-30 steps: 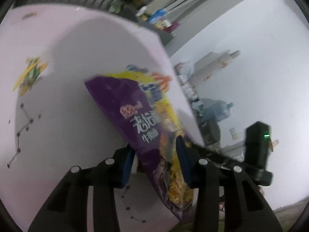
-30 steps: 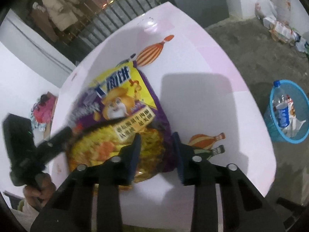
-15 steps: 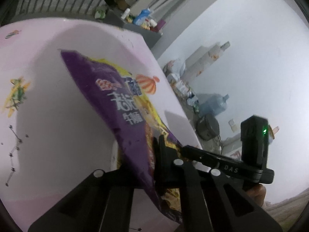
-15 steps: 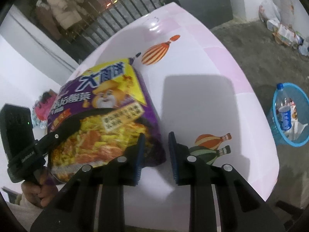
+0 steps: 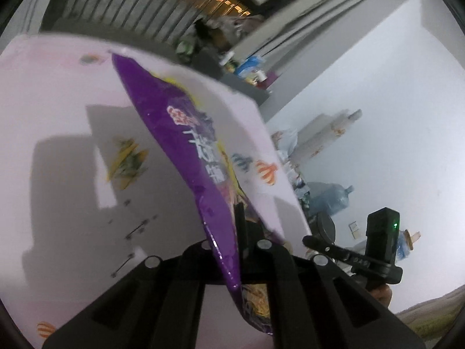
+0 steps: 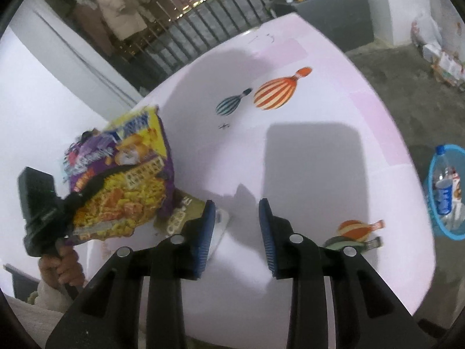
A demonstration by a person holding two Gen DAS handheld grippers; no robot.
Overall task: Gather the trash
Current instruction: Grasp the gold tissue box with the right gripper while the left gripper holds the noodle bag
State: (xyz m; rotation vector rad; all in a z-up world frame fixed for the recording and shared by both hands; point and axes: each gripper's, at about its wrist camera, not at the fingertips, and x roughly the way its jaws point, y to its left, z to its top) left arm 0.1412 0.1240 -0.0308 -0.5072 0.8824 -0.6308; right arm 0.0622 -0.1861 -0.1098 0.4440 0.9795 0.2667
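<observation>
My left gripper (image 5: pixel 232 232) is shut on a purple and yellow noodle packet (image 5: pixel 186 145) and holds it lifted above the pink table (image 5: pixel 58 203). In the right wrist view the same packet (image 6: pixel 125 174) hangs at the left, held by the left gripper (image 6: pixel 87 192). My right gripper (image 6: pixel 237 224) is open and empty over the table (image 6: pixel 319 174). A flat olive and white wrapper (image 6: pixel 186 218) lies on the table just left of its left finger. A blue trash basket (image 6: pixel 447 192) with a bottle in it stands on the floor at the right.
The table bears printed balloon pictures (image 6: pixel 274 93). Railings, a grey cabinet (image 6: pixel 328 8) with clutter, and bags (image 6: pixel 441 58) on the floor lie beyond. A water jug (image 5: pixel 331 197) and boxes stand by the white wall.
The left gripper lifted the packet off the table and to the left. The right gripper let go of it and opened wide. A wrapper that lay under the packet now shows.
</observation>
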